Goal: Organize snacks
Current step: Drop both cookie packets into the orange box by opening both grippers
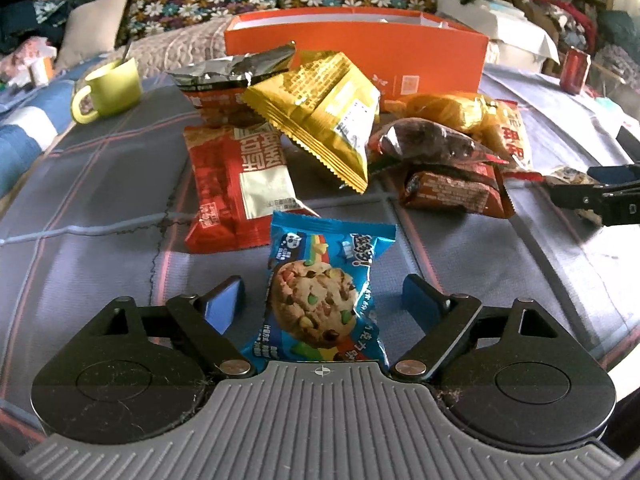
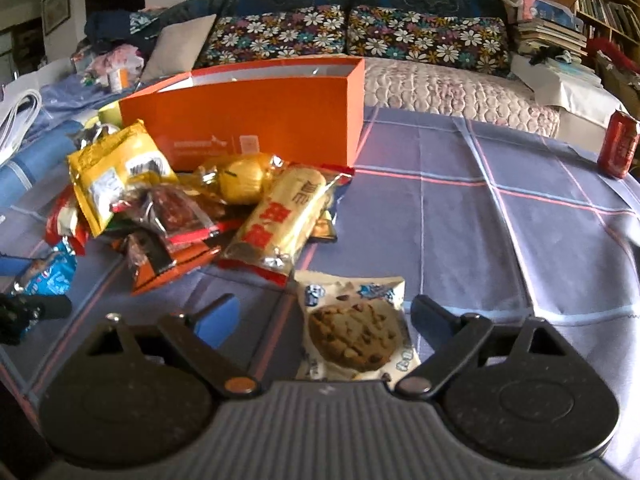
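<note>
A pile of snack packets lies on a checked cloth in front of an open orange box [image 1: 356, 50] [image 2: 256, 116]. My left gripper [image 1: 324, 300] is open, its fingers on either side of a blue cookie packet [image 1: 324, 296], not touching it. My right gripper [image 2: 324, 316] is open around a white cookie packet [image 2: 354, 330] lying on the cloth. A yellow packet [image 1: 320, 116] [image 2: 116, 168], a red-and-white packet [image 1: 236, 184], a brown packet [image 1: 452, 190] and a yellow-and-red wafer packet [image 2: 284, 216] lie in the pile.
A green mug [image 1: 108, 90] stands at the left. A red drink can [image 1: 574, 70] [image 2: 618, 144] stands at the right on the cloth. A sofa with flowered cushions [image 2: 352, 36] runs behind the table. The right gripper shows at the right edge of the left wrist view [image 1: 600, 196].
</note>
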